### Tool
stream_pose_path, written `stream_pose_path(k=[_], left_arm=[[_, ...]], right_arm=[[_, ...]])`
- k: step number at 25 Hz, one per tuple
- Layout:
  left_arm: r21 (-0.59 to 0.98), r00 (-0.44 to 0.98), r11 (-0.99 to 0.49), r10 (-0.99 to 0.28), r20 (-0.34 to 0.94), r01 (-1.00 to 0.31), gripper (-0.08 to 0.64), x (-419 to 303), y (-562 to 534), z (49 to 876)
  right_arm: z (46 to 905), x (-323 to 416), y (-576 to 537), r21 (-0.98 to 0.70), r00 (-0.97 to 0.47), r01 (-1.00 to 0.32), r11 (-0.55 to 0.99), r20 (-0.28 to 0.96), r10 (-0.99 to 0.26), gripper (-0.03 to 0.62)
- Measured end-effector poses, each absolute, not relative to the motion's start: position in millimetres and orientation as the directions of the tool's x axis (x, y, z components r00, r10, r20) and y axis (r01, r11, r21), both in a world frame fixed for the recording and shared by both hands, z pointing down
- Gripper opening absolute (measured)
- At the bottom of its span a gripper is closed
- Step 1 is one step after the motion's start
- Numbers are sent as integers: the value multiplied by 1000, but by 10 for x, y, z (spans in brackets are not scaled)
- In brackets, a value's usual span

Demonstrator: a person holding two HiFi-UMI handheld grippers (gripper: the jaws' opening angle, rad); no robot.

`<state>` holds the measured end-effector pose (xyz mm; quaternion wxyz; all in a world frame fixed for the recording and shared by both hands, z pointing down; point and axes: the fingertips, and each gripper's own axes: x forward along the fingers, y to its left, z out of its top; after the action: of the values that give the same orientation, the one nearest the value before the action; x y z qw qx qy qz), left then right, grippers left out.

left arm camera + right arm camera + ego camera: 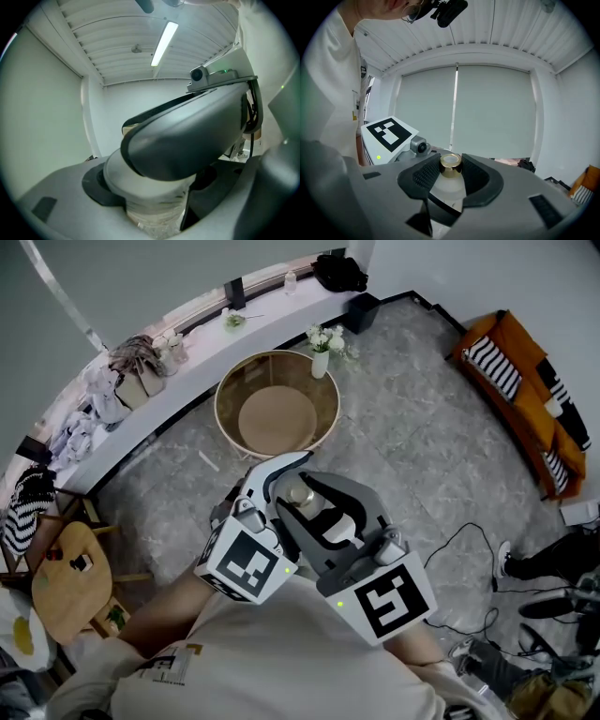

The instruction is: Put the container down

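While both tools hung low in the middle of the head view, the left tool [281,484] and right tool [326,514] met on the container [301,495], its neck pointing up at the camera. The round desk [223,401] lay above them in the frame. In the left gripper view, the jaws clasped its clear body [157,216]. In the right gripper view, the jaws pinched its gold neck [451,166], which stood upright.

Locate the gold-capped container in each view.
Head view: gold-capped container at centre.
Left gripper view: bottom centre, under a dark jaw.
Right gripper view: lower centre, cap between the jaws.
Shared landmark: the marker cube at its left, in head and right gripper views only.
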<state>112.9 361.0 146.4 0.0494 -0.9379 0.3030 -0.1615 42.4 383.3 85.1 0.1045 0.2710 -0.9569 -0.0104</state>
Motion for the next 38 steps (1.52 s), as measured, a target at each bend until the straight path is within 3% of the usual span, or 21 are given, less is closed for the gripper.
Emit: stream_pose_path(k=[19,38], left_arm=[[-225,755,-796,-604,255,-561,354,1138,3202,1515],[-163,780,-828,-561,278,-537,354,703,1563,1701]], right_arm=[[915,437,3456,106,-840,-502,858,174,-514,138],[1098,-20,1752,57,-817,-531,846,231,-528,138]])
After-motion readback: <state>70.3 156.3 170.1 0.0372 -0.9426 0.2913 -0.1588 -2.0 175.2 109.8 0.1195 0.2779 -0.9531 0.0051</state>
